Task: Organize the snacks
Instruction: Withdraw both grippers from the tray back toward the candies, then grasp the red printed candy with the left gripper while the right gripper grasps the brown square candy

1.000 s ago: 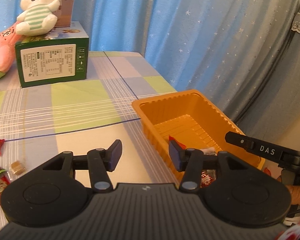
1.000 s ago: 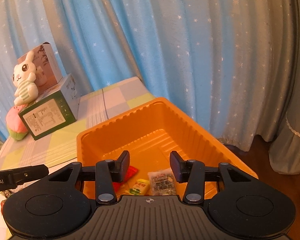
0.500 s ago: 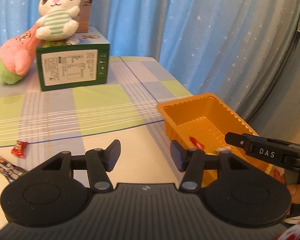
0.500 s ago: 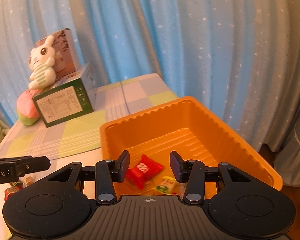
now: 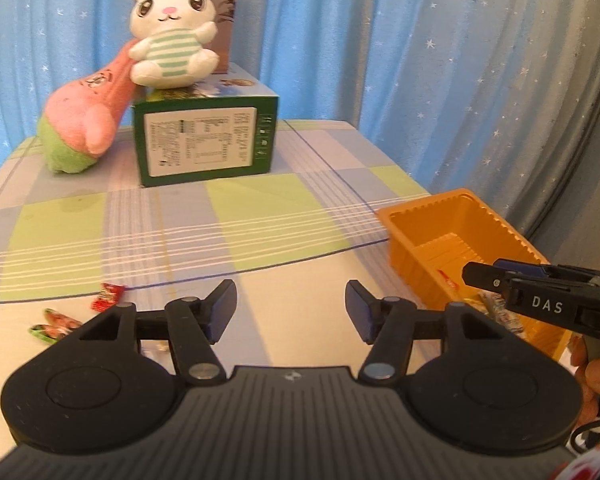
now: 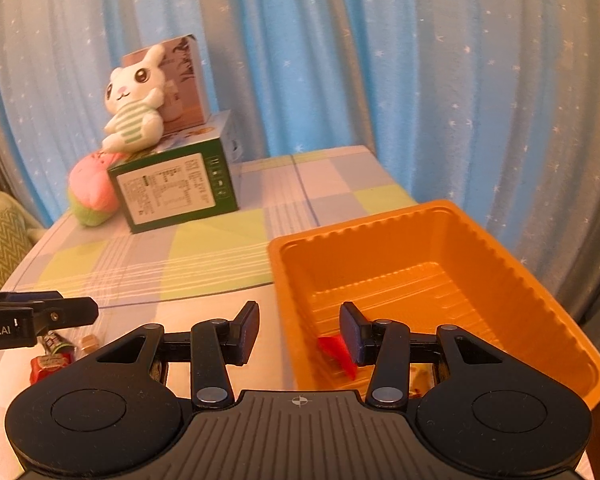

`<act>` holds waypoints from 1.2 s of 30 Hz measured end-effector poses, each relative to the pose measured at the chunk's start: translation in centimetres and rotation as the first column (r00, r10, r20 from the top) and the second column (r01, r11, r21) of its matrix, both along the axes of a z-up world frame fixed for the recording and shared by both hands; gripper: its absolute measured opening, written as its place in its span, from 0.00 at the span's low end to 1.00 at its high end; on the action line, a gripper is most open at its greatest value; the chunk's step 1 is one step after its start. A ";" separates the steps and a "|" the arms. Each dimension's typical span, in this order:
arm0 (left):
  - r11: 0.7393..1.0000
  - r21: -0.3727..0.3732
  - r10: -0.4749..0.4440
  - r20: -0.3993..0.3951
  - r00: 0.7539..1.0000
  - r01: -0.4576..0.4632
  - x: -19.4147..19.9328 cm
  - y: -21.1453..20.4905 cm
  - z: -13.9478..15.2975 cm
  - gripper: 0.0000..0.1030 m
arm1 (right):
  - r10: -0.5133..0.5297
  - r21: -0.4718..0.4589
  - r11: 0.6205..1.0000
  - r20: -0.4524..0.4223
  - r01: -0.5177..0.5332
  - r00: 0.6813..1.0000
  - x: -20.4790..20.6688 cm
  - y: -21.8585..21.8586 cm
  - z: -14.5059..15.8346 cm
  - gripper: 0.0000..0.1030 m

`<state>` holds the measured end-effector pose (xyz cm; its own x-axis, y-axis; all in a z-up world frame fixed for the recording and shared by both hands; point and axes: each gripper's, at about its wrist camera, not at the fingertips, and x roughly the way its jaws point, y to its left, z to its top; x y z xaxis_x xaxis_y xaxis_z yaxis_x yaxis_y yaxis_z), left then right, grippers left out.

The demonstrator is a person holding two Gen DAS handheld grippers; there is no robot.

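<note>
Our left gripper (image 5: 291,312) hangs over bare tablecloth with its jaws opening and nothing between them. From its camera we see the orange tray (image 5: 404,236) at the right edge of the table (image 5: 260,216), holding a few wrapped snacks (image 5: 496,308) partly hidden behind our right gripper (image 5: 470,274). Loose snacks lie near the left edge: a red packet (image 5: 107,295) and a green-and-red packet (image 5: 54,322). At the far edge stands a green box (image 5: 206,140) with a plush rabbit (image 5: 170,36) on top and a pink plush (image 5: 88,116) leaning beside it, before a blue starred curtain (image 5: 420,60). From the right camera, our right gripper (image 6: 299,330) holds its jaws apart and empty above the tray's near left corner. Inside the tray (image 6: 500,252) we see a red wrapper (image 6: 334,350) and something yellow (image 6: 420,376), mostly hidden. More snacks (image 6: 52,354) lie near the left edge under the left gripper's fingers (image 6: 66,312).
</note>
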<state>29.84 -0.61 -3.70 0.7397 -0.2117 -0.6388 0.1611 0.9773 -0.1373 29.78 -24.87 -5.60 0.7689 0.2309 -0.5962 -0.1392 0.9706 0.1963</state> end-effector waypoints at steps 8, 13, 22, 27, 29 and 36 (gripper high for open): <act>0.996 0.004 0.084 -0.005 0.996 -0.084 -0.5 4.9 0.0 0.56 | 0.078 -0.003 0.997 -0.006 -0.078 0.997 0.4 2.6 -0.3 0.44; 0.991 0.030 0.134 -0.031 0.990 -0.133 -0.7 8.1 -0.5 0.58 | 0.129 0.004 0.992 -0.021 -0.129 0.991 0.8 4.5 -0.7 0.51; 0.979 0.070 0.196 -0.094 0.976 -0.190 -1.1 13.0 -2.5 0.58 | 0.211 0.023 0.977 -0.051 -0.210 0.976 1.4 7.8 -1.3 0.56; 0.992 0.114 0.062 -0.100 0.993 -0.050 -1.5 12.1 -3.5 0.58 | 0.246 -0.002 0.969 -0.058 -0.246 0.968 1.7 9.4 -1.7 0.56; 0.990 0.141 0.006 -0.101 0.995 0.009 -1.2 11.1 -4.0 0.58 | 0.256 -0.012 0.966 -0.062 -0.258 0.965 1.9 9.9 -1.9 0.56; 0.976 0.178 -0.106 -0.119 0.987 0.126 0.2 8.5 -5.8 0.47 | 0.278 -0.030 0.959 -0.084 -0.282 0.957 2.9 10.8 -2.9 0.56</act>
